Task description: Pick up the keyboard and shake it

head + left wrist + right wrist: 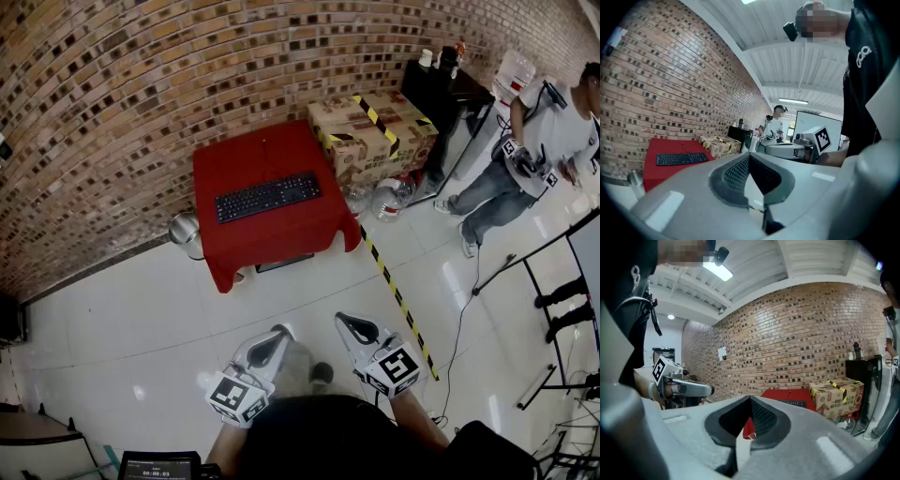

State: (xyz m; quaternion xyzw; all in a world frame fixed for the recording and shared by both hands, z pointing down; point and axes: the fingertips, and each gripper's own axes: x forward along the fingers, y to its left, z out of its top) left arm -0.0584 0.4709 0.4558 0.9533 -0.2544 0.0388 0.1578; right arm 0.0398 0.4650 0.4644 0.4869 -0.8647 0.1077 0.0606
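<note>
A black keyboard (268,196) lies flat on a small table under a red cloth (234,169), against the brick wall. It also shows far off in the left gripper view as the keyboard (681,159), and its edge as the keyboard (793,403) in the right gripper view. Both grippers hang close to my body, well short of the table. My left gripper (280,332) is shut and empty, its tips meeting (749,156). My right gripper (344,322) is likewise shut with nothing in it (750,400).
A metal bucket (186,231) stands left of the table. Taped cardboard boxes (373,131) and plastic bottles (382,197) sit to its right. A yellow-black floor tape (398,302) runs diagonally. Another person (534,155) stands at the far right near a black cabinet (448,89).
</note>
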